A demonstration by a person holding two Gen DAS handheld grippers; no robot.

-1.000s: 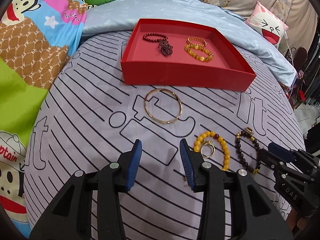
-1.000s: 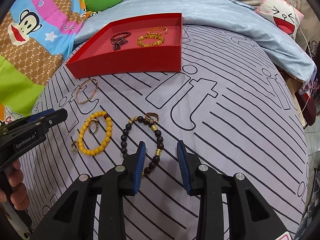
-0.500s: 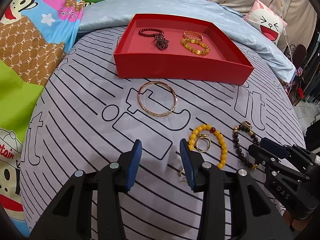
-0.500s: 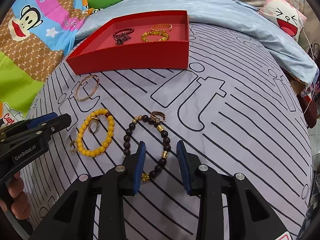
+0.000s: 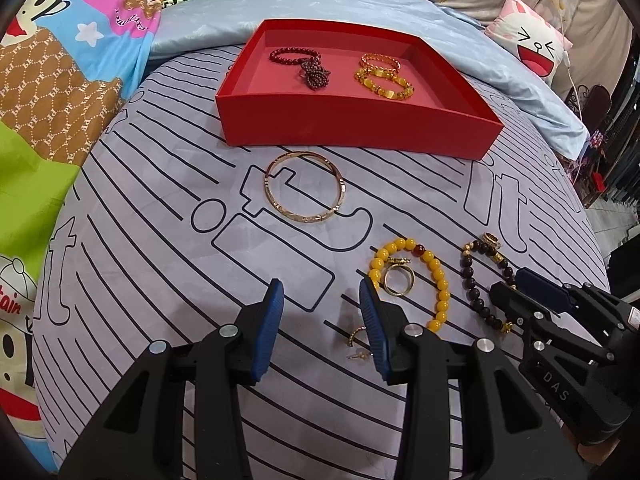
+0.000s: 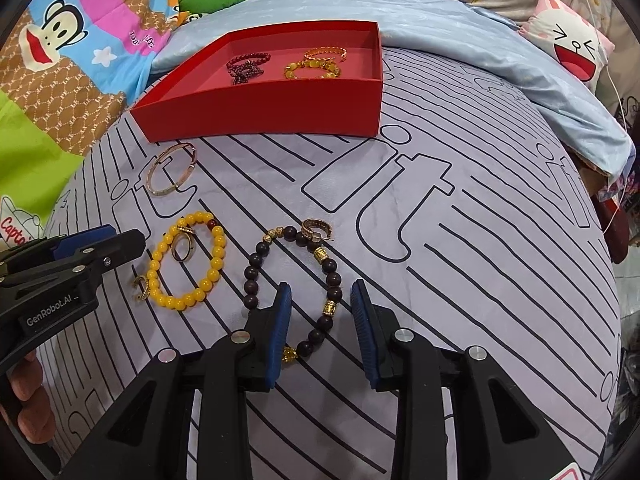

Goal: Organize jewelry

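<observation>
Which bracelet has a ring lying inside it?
The yellow bead bracelet on the bedspread. A gold ring lies inside its loop. The dark bead bracelet and the thin gold bangle have none inside.

box (image 5: 352, 128): red | bedsheet (image 5: 160, 240): lilac, black stripes | beads (image 6: 188, 264): yellow

A dark bead bracelet (image 6: 294, 280) with gold spacers lies flat on the bed, its near side between the closing right tongs (image 6: 320, 326), a gold hoop earring (image 6: 314, 230) touching its far end. Left of it, beside the left tongs (image 5: 320, 324), lies a yellow bead bracelet (image 5: 416, 280) ringing a gold ring (image 5: 396, 280). Farther off lie a gold bangle (image 5: 304, 192) and a red box (image 5: 356, 120) holding four bracelets.
</observation>
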